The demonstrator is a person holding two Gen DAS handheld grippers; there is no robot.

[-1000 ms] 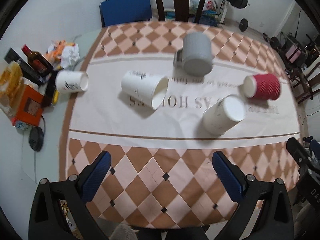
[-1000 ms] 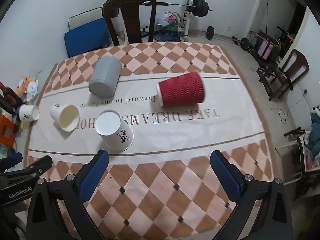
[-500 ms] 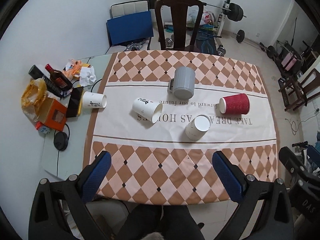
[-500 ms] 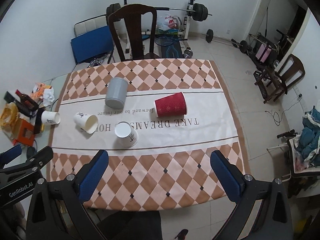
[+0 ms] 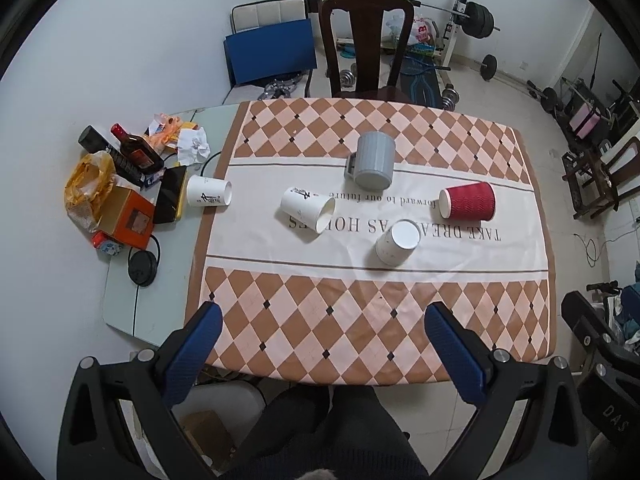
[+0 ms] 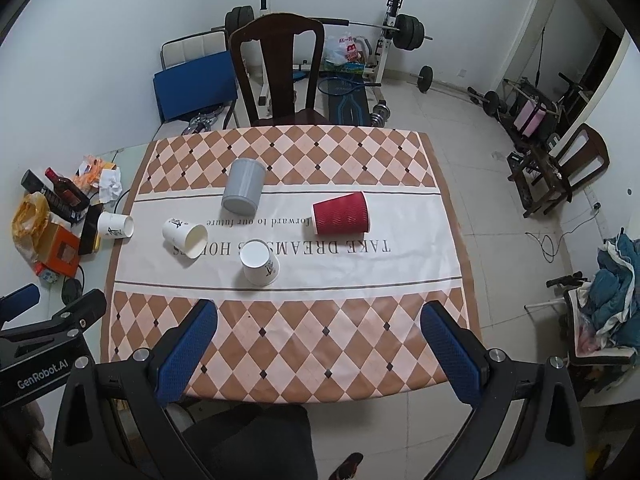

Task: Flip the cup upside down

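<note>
Several cups sit on the checkered tablecloth (image 5: pixel 360 320). A white paper cup (image 5: pixel 397 242) (image 6: pixel 260 262) stands upside down near the middle. A red ribbed cup (image 5: pixel 468 200) (image 6: pixel 341 213) lies on its side at the right. A grey mug (image 5: pixel 374 160) (image 6: pixel 243 186) stands upside down farther back. A white cup (image 5: pixel 307 209) (image 6: pixel 185 237) lies on its side at the left, and another white cup (image 5: pixel 209 197) (image 6: pixel 115 225) lies at the cloth's left edge. My left gripper (image 5: pixel 323 344) and right gripper (image 6: pixel 318 344) are both open and empty, high above the table's near edge.
Clutter sits on the bare table at the left: a dark bottle (image 5: pixel 136 150), an orange box (image 5: pixel 130 220), a yellow bag (image 5: pixel 86 188), crumpled paper (image 5: pixel 194 144). A wooden chair (image 5: pixel 366 40) stands behind the table. Gym weights and furniture fill the floor behind and to the right.
Both grippers have pulled back and up from the table, so the cups look smaller and farther away. No cup has moved.
</note>
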